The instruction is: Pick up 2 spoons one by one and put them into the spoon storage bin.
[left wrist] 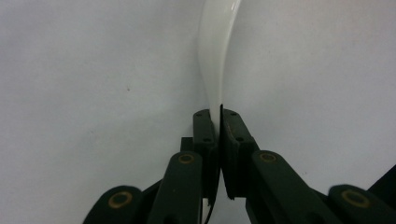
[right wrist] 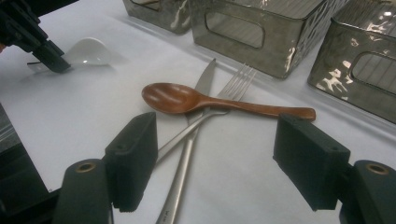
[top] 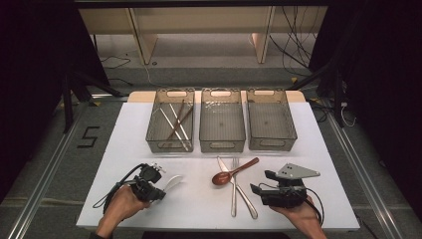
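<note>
— What worries you from where you stand?

— The left gripper (top: 158, 193) first. Its jaws are clenched on the thin handle end of the white spoon (top: 172, 182), near-left on the table (top: 124, 149), with the bowl sticking out free to the right. That's a narrow, glossy edge; I'd guess it could swivel or slip out once lifted.

— And further right?

— The wooden spoon (top: 234, 171) lies across a knife (top: 238, 186) and a fork (top: 234, 189), which cross each other. Pull one out and the others may get dragged along. The right gripper (top: 259, 185) hovers near-right with its jaws spread wide, holding nothing.

— Count it for me.

— Three mesh baskets along the far side: the left basket (top: 152, 134) holds chopsticks (top: 175, 120), I can't tell how many; the middle basket (top: 221, 142) and the right basket (top: 272, 143) look empty. Loose pieces: two spoons, one knife, one fork. Two grippers.
</note>
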Demonstrator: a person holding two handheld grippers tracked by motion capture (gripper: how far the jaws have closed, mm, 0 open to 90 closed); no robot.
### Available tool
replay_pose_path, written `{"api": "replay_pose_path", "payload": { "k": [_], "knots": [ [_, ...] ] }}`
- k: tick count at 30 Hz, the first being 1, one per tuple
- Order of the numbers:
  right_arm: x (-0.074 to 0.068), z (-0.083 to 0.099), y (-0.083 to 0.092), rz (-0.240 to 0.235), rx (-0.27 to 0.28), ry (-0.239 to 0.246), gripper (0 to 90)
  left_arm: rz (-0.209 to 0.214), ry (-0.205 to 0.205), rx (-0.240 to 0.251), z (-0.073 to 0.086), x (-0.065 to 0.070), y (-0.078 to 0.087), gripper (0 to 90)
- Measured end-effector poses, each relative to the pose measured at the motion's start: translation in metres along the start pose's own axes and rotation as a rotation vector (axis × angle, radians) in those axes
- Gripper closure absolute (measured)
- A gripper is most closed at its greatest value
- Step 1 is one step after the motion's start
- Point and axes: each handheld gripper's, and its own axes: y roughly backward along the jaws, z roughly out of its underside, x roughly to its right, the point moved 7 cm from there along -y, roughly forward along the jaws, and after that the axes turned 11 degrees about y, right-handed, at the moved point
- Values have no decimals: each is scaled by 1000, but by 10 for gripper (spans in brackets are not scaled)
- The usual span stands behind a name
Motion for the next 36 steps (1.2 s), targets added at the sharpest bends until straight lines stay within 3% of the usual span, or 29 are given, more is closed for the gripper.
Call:
{"api": "replay_pose_path", "payload": {
  "k": [8,20,36],
  "knots": [
    [0,0,0,0,2,-2,313,69,7,107,-20,4,15,851],
    [0,-1,0,2,5,-7,313,130,3,242,-75,14,34,850],
    [1,0,-1,-4,8,-7,313,157,1,355,-152,25,48,850]
  ]
}}
